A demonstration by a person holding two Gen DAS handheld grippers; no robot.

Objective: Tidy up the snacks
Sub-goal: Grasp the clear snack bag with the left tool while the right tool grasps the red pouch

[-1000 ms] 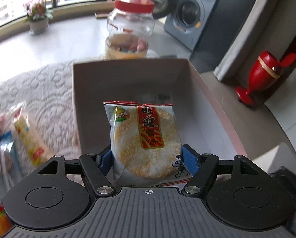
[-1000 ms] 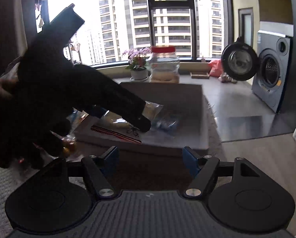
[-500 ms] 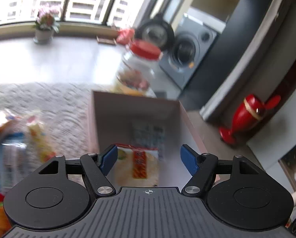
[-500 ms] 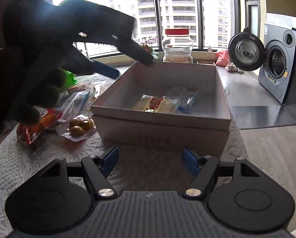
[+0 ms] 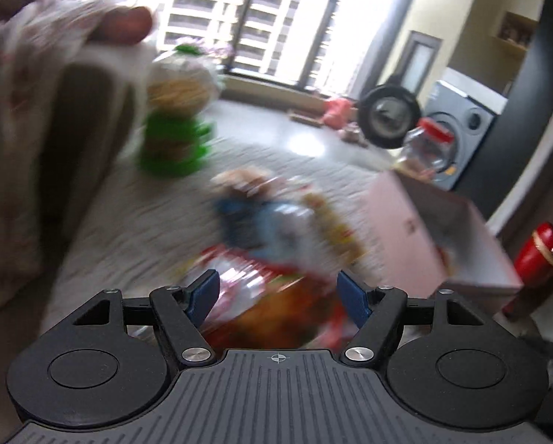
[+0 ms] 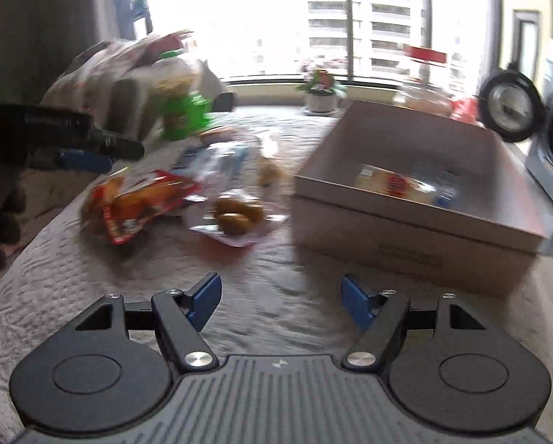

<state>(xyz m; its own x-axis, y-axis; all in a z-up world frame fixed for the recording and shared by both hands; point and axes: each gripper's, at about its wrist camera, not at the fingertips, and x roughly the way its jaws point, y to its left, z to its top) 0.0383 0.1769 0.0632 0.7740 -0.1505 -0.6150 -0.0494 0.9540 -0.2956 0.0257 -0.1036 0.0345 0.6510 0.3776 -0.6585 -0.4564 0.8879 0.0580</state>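
My left gripper [image 5: 278, 296] is open and hovers over a red-orange snack packet [image 5: 272, 303] in a blurred pile on the white tablecloth; its pads do not press on it. Seen from the right wrist, the left gripper [image 6: 106, 153] hangs above that red-orange packet [image 6: 139, 203]. The cardboard box [image 6: 406, 222] at the right holds a rice cracker packet [image 6: 391, 183] and a blue packet [image 6: 443, 188]. My right gripper [image 6: 280, 301] is open over bare cloth, with nothing between its fingers.
A clear packet of brown round snacks [image 6: 235, 214] and blue-white packets [image 6: 210, 162] lie beside the red one. A green container [image 6: 182, 114], a flower pot [image 6: 321, 92] and a red-lidded jar [image 6: 424, 74] stand farther back. A red vase [image 5: 539, 251] stands beyond the box.
The left gripper let go of the rice cracker packet in the box and swung left over the loose snacks. The right gripper shifted, so the box now sits to its right.
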